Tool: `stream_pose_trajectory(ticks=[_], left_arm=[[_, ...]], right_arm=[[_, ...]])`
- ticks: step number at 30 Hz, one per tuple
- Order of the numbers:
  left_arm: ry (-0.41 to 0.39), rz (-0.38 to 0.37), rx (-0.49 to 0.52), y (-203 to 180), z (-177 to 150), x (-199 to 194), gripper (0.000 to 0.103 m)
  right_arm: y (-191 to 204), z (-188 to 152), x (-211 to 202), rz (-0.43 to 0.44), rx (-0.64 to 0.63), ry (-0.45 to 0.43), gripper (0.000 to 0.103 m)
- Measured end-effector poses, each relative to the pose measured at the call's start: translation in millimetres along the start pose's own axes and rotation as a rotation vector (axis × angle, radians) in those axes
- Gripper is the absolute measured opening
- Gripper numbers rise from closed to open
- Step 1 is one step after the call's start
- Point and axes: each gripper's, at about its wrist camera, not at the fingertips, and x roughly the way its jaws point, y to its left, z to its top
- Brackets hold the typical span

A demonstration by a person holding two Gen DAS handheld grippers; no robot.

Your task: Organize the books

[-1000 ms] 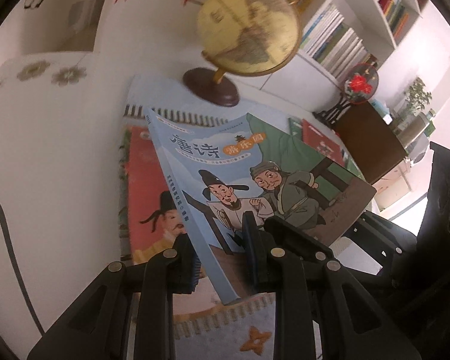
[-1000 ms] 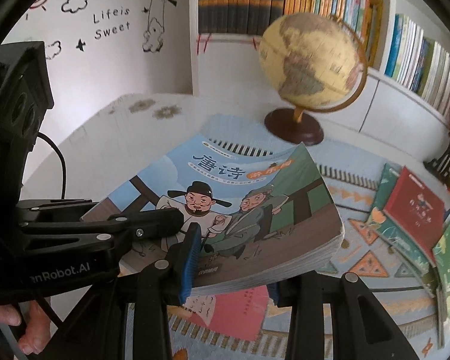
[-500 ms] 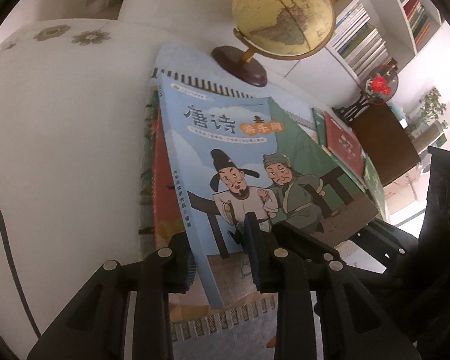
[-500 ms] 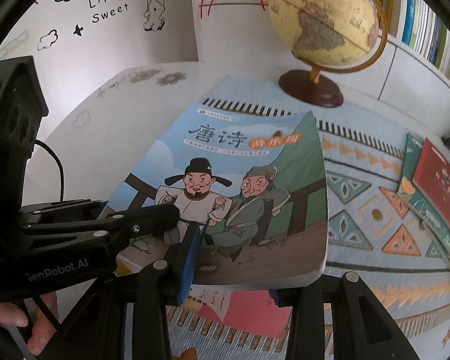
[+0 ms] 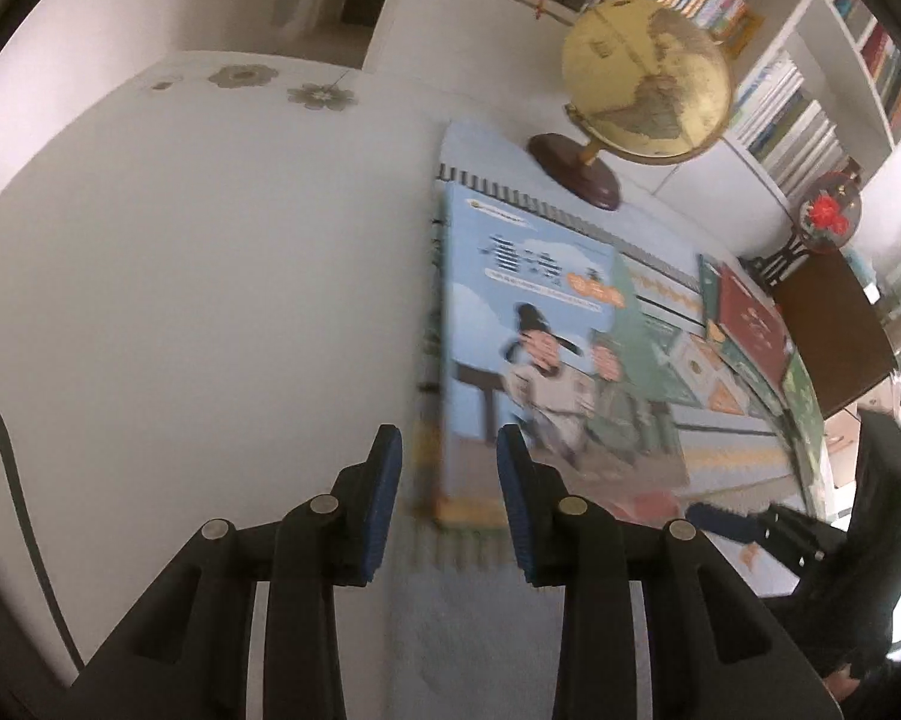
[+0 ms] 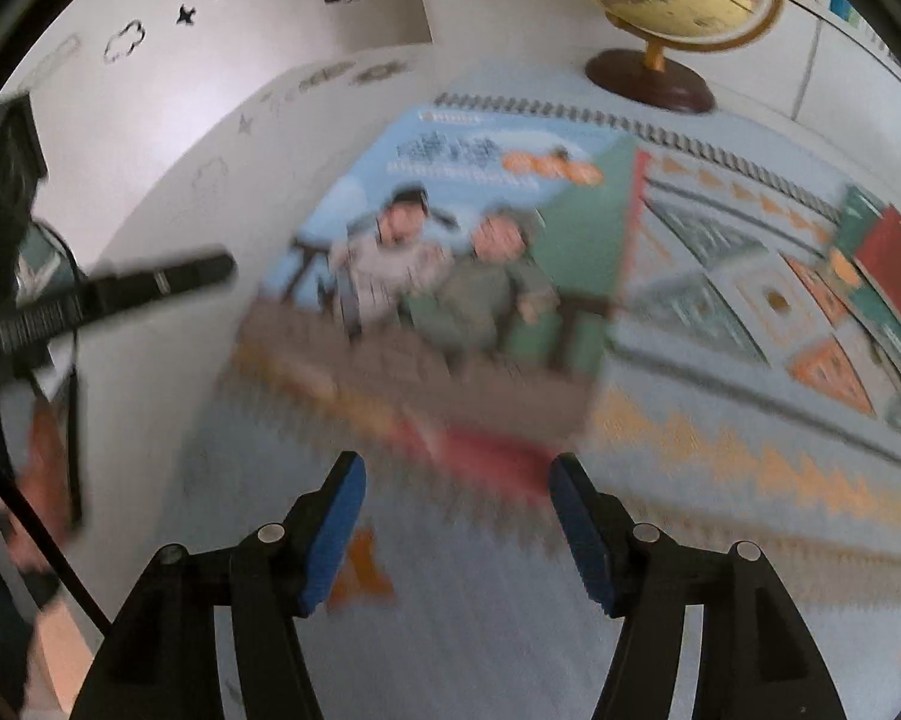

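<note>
Left gripper (image 5: 449, 501): jaws apart a modest way, just been opening; blue pads clear of the book, nothing pinched between them; near corner of the book lies just past the fingertips.
Right gripper (image 6: 456, 525): jaws spread wide, just been opening; nothing between the pads, only rug and a strip of red cover beyond the tips.
Blue picture book (image 5: 540, 354): lying flat, cover up, two cartoon figures and a title in large characters; resting on top of a red-covered book (image 6: 498, 456), whose edge pokes out at the near side; free of both grippers.
Patterned rug (image 6: 720, 324): pale blue with orange triangles and a dark fringe border; spread under the stacked books.
Tabletop (image 5: 210, 312): white, flower decals near the far edge; rug covering its right part.
Other books (image 5: 750, 324): red and green covers overlapping on the rug, well apart to the right of the blue book.
Globe (image 5: 645, 84): tan, on a dark wooden base, standing at the far edge of the rug beyond the blue book.
Bookshelves (image 5: 798, 120): white, filled with upright and leaning books, behind the globe.
Sharpness: both views smeared, right wrist view most; cover print unreadable.
</note>
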Motion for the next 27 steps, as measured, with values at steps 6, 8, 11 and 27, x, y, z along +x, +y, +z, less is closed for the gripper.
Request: stream_pose_trajectory(ticks=[6, 8, 11, 27], left_arm=[[-0.015, -0.036, -0.006, -68, -39, -36, 0.059], [-0.024, -0.057, 0.012, -101, -53, -45, 0.080], [-0.014, -0.115, 0.091, -156, -73, -54, 0.080], [0.001, -0.279, 0.285, -323, -111, -69, 0.080]], right_arm=[[-27, -75, -61, -0.040, 0.052, -0.017, 0.062], [-40, -96, -87, -0.056, 0.088, -0.036, 0.062], [-68, -126, -131, -0.075, 0.160, -0.093, 0.062], [-169, -231, -272, -0.160, 0.466, -0.318, 0.066]])
